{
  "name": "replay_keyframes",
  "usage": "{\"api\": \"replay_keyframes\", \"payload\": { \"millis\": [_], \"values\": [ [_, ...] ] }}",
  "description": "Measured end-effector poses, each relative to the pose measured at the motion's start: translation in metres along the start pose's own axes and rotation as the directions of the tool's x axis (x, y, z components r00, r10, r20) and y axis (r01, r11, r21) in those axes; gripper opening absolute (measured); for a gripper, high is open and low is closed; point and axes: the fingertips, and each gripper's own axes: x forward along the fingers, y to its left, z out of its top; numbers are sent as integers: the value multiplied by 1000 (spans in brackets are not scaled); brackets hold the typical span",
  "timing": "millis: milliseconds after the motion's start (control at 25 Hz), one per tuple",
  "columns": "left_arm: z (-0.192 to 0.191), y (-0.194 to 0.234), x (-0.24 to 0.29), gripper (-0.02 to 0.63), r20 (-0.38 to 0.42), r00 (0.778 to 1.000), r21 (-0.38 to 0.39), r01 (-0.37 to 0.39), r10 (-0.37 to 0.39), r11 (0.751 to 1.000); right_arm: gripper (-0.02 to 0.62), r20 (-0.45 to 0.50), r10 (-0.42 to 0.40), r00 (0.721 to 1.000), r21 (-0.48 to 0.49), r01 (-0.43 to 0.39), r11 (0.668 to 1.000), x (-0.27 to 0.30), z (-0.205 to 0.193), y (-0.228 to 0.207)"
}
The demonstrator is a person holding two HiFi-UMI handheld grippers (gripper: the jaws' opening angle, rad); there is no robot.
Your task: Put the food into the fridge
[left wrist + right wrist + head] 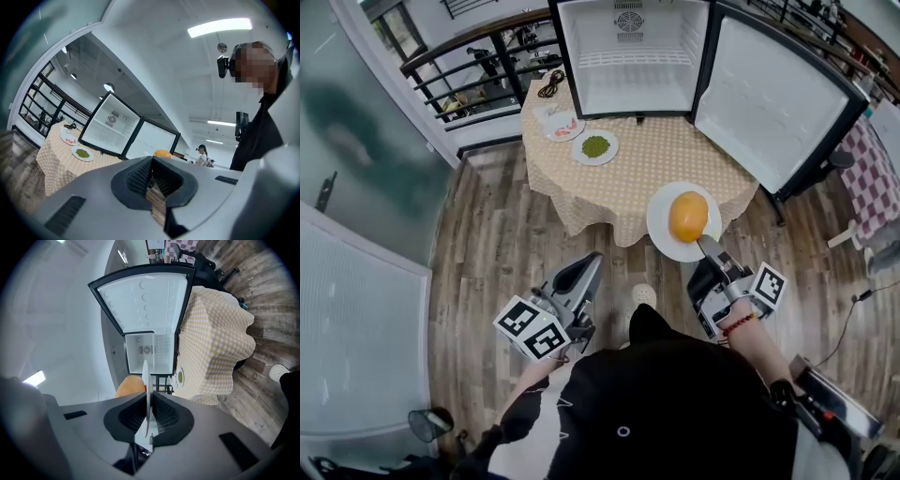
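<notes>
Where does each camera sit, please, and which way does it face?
Head view: on the person's head, facing steeply down at table and open fridge; left hand-held gripper, right hand-held gripper, torso show.
Left gripper view: rides the left one, tilted up at fridge and ceiling; closed empty jaws show.
Right gripper view: rides the right one, rolled sideways, facing the fridge; jaws clamp the white plate.
All share the fridge.

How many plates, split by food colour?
Orange-food plate: 1, clamped in the right gripper
Green-food plate: 1
Pink-food plate: 1
Total: 3
</notes>
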Motion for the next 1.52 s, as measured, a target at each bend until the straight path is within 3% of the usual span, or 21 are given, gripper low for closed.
{"api": "replay_keyframes", "payload": {
  "millis": [640, 1240, 1520],
  "values": [
    [37, 62, 66, 12, 1, 1000, 9, -11, 11, 1000, 32, -24, 12, 1000, -28, -13, 1000, 85, 55, 4],
    [46, 124, 136, 12, -36, 998, -34, -50, 49, 998, 32, -53, -24, 998, -20, 23, 1000, 163, 119, -13],
    [60, 142, 168, 12, -27, 997, -19, -67, 67, 998, 32, -78, -41, 996, -29, 39, 999, 196, 144, -17]
  ]
}}
